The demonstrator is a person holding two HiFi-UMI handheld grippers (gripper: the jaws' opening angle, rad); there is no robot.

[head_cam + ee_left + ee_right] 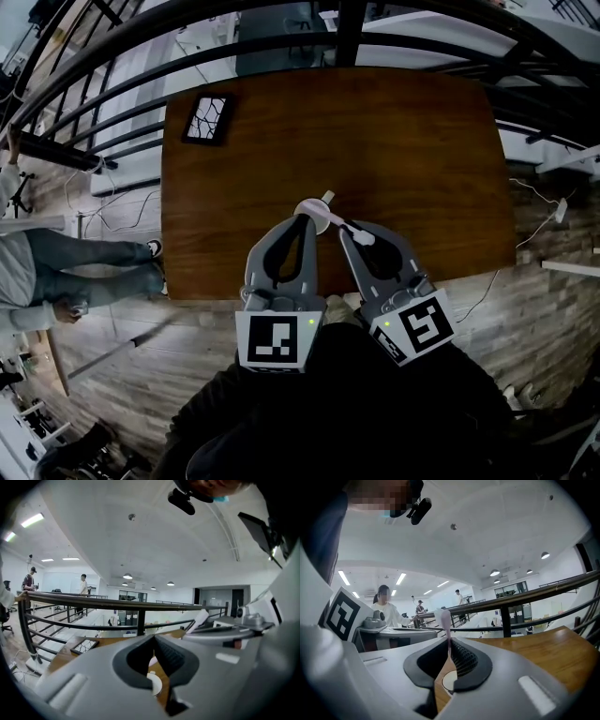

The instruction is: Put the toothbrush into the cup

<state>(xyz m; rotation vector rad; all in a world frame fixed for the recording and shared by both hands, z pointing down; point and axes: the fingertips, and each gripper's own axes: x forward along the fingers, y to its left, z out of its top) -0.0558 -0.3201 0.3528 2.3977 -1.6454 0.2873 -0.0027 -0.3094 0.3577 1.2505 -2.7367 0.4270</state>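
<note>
The right gripper [349, 228] is clamped nearly shut on the toothbrush [446, 620], which sticks up out of its jaws, probably so 1 end can drop straight into the cup [310, 205]. The left gripper [302, 220], jaws almost together with nothing clearly pinched, hovers alongside. The cup stands on the bench [403, 141] just below both grippers' tips.

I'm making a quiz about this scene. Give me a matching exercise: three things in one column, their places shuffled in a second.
1. toothbrush
2. white cup
3. black-framed patterned square

A. far-left corner of the table
B. near the table's middle
C. held in the jaws of the right gripper

Pairs: 1-C, 2-B, 3-A.
</note>
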